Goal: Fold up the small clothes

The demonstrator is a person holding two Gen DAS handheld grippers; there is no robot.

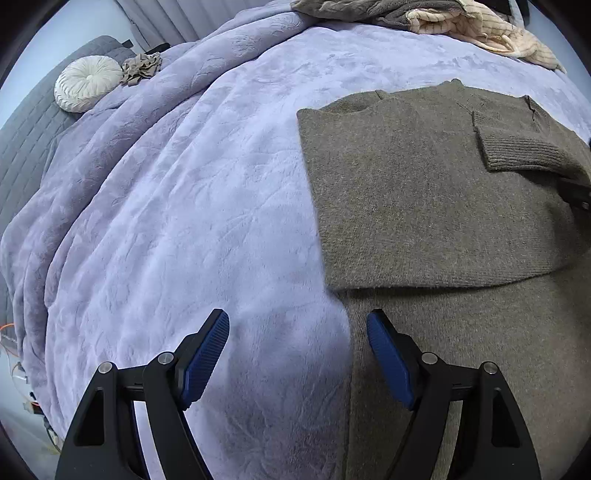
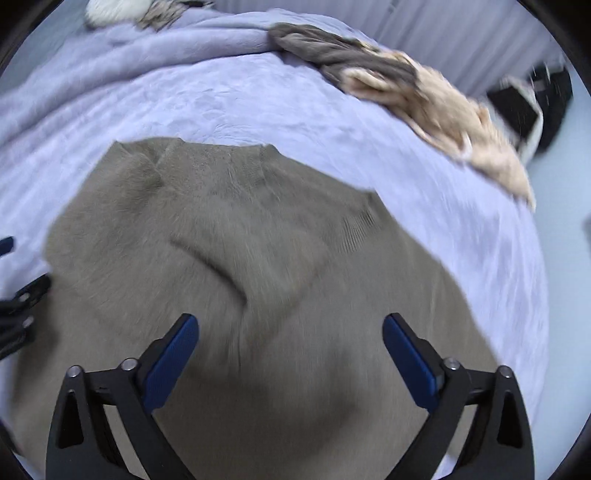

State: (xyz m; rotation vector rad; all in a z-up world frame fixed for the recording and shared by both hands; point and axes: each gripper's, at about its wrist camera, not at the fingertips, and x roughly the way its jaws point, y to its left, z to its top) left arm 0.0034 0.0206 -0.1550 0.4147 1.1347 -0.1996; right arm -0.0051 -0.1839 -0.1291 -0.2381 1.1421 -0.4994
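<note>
A grey-brown knit sweater [image 1: 436, 206] lies flat on the lavender blanket [image 1: 184, 206], its left side and a ribbed sleeve cuff [image 1: 517, 147] folded in over the body. My left gripper [image 1: 298, 325] is open and empty, hovering over the sweater's lower left edge, one finger over blanket, one over knit. In the right wrist view the sweater [image 2: 258, 258] fills the middle, blurred. My right gripper [image 2: 290, 328] is open and empty above the sweater's lower middle. The left gripper's black frame [image 2: 22, 299] shows at that view's left edge.
A pile of unfolded clothes, grey [image 1: 351, 9] and cream checked [image 1: 480, 29], lies at the bed's far edge, also in the right wrist view [image 2: 424, 99]. A round white cushion [image 1: 86, 83] and a beige scrunched item [image 1: 142, 68] sit far left on a grey quilt.
</note>
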